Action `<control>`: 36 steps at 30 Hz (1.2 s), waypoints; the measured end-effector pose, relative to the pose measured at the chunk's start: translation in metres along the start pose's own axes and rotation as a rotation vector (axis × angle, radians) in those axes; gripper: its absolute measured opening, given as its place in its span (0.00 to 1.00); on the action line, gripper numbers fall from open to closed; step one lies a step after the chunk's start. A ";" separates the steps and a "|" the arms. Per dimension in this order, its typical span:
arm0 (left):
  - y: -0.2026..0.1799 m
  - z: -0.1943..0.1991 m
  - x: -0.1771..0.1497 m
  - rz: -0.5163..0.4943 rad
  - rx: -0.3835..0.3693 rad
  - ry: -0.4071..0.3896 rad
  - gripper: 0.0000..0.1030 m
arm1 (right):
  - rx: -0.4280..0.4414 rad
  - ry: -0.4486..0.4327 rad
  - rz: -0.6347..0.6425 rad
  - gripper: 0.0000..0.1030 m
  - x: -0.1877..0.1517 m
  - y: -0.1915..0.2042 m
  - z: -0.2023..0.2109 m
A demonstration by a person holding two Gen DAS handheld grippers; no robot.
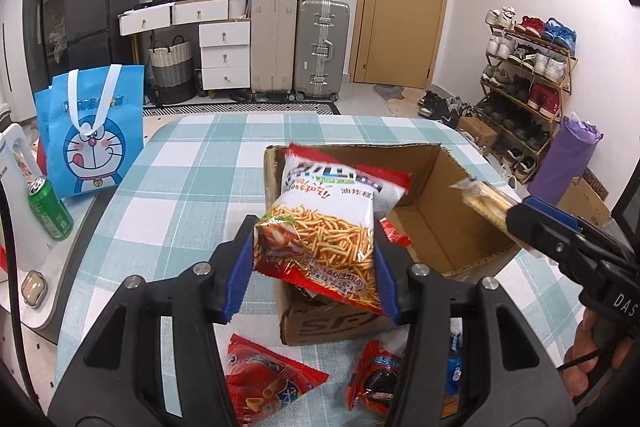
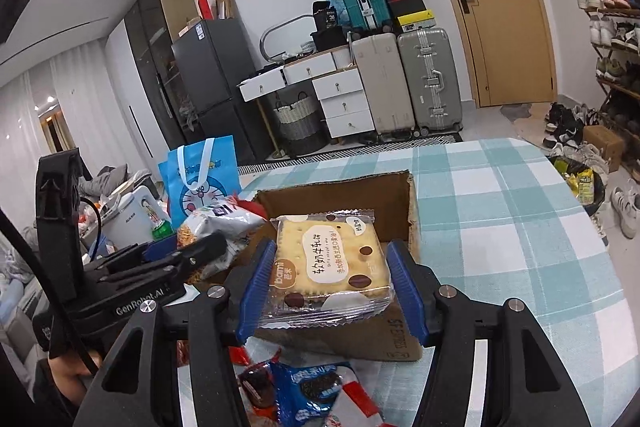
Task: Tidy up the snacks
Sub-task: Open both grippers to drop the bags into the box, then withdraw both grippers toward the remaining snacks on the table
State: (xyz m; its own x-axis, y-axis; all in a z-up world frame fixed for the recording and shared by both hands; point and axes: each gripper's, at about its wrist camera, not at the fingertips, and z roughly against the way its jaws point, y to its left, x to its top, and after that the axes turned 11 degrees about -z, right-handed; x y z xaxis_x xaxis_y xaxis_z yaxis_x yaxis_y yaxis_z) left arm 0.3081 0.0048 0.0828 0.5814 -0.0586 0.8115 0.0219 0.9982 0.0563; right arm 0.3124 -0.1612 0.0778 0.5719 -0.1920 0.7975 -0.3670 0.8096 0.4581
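Over the cardboard box (image 1: 432, 211), my left jaws clamp a noodle snack bag (image 1: 324, 227), right jaws a cracker pack (image 2: 332, 263); next, lower and release both inside.

Teal-and-white checked tablecloth (image 1: 192, 163); brown cardboard box (image 1: 432, 227); blue fingers (image 2: 256, 279).

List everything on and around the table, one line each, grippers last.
cardboard box: 1, brown, open, on table
table: 1, teal-white check cloth
fried-stick snack bag: 1, red-white, held over box
cracker pack: 1, clear-cream, held over box
loose snack packets: several, red and blue, near edge of table
tote bag: 1, blue, left of table
can: 1, green, left of table
suitcases: 3, teal, beige, silver, by far wall
left gripper: shut on snack bag
right gripper: shut on cracker pack
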 end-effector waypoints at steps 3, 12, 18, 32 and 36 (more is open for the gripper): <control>-0.001 -0.001 0.002 -0.002 -0.005 0.003 0.56 | -0.005 -0.017 -0.020 0.63 0.004 0.001 0.000; 0.003 0.015 -0.004 -0.021 -0.022 -0.012 0.86 | 0.011 -0.020 0.011 0.88 0.005 0.001 0.018; 0.007 0.039 -0.021 -0.031 -0.004 -0.034 1.00 | -0.004 0.022 0.025 0.99 -0.007 -0.003 0.028; 0.019 0.091 -0.069 -0.027 -0.032 -0.019 1.00 | -0.044 0.092 0.069 0.99 -0.041 -0.005 0.060; 0.014 0.094 -0.078 -0.034 -0.040 -0.005 1.00 | -0.074 0.118 0.076 0.99 -0.048 -0.008 0.065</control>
State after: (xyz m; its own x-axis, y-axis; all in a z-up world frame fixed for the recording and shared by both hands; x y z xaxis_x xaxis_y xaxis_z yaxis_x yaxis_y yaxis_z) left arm 0.1867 0.0216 0.0753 0.5759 -0.0922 0.8123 0.0739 0.9954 0.0606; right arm 0.2405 -0.1941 0.0616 0.6287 -0.0653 0.7749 -0.3600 0.8588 0.3645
